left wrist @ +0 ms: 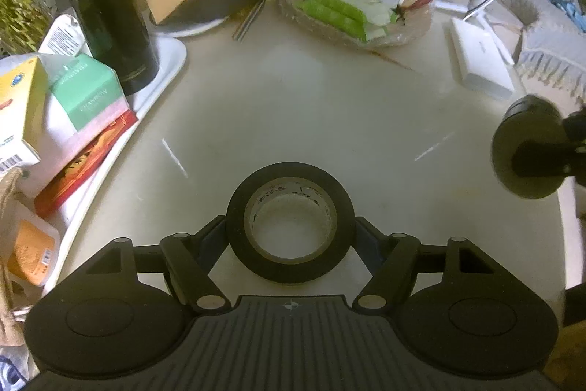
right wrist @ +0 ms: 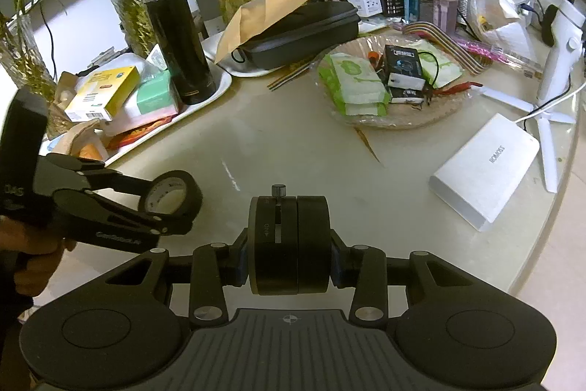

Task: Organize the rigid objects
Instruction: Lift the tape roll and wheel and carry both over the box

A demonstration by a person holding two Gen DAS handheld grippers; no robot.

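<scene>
My left hand-held gripper point(left wrist: 291, 235) is clamped across a glossy black roll of tape point(left wrist: 291, 226) with a pale cardboard core, the ring lying flat in the pads just over the smooth cream counter point(left wrist: 311, 105). My right hand-held gripper point(right wrist: 289, 244) is clamped on a matte black puck-shaped device point(right wrist: 287, 244), a thick disc stood on edge with a small knob on top. Both grippers tilt steeply down at the counter, side by side.
</scene>
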